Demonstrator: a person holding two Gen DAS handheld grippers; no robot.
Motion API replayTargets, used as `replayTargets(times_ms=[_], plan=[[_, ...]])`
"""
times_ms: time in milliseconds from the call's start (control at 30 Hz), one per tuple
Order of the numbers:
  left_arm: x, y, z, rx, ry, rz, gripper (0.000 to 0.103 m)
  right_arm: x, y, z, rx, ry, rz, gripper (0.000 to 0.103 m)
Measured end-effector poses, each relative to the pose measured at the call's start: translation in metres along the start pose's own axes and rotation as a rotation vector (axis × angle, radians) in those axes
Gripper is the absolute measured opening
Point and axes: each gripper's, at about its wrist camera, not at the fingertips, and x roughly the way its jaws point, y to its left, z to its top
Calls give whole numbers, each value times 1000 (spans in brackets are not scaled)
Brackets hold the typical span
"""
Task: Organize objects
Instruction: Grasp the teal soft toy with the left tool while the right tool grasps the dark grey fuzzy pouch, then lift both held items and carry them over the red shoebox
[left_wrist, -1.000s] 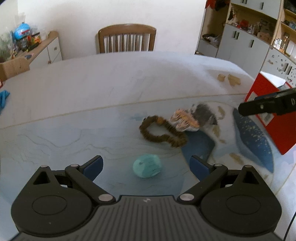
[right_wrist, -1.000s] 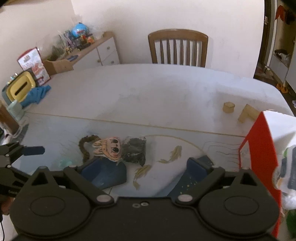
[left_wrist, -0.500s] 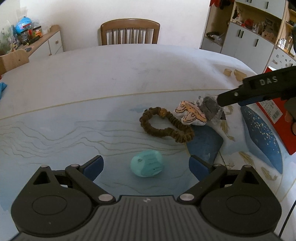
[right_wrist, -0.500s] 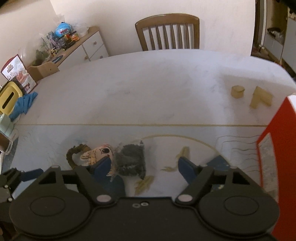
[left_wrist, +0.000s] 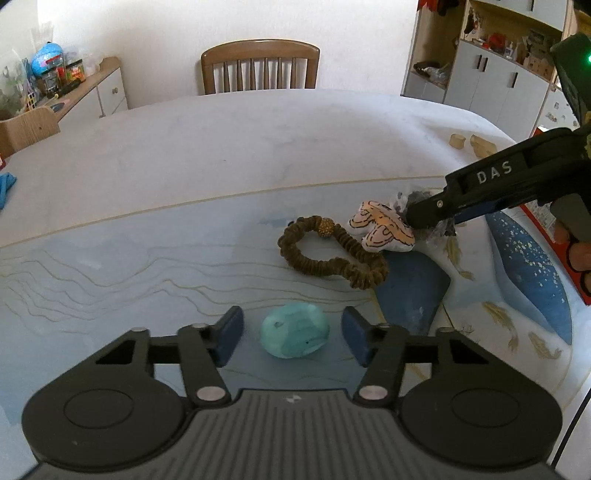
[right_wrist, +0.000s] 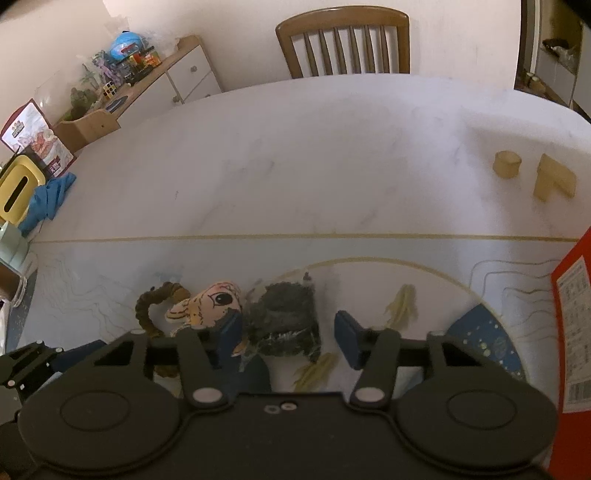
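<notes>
My left gripper low over table, fingers spread wide, teal soft lump sitting between them, not squeezed. My right gripper also spread wide, dark crinkly bag between its fingers, no grip on it. Left blue pad touches small cartoon-face plush. Brown scrunchie lies just beside plush, near teal lump. Two small wooden blocks far off on white part. Red box at right edge.

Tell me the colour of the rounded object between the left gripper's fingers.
The rounded object is pale turquoise, clearest in the left wrist view.
</notes>
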Motion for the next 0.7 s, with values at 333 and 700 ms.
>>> replayTargets(times_ms=[333, 700], plan=[[-1, -4, 4, 20, 21, 2, 39, -6, 1, -2, 13, -14, -25, 33], [-23, -23, 13, 27, 30, -70, 39, -49, -3, -17, 28, -44, -19, 30]])
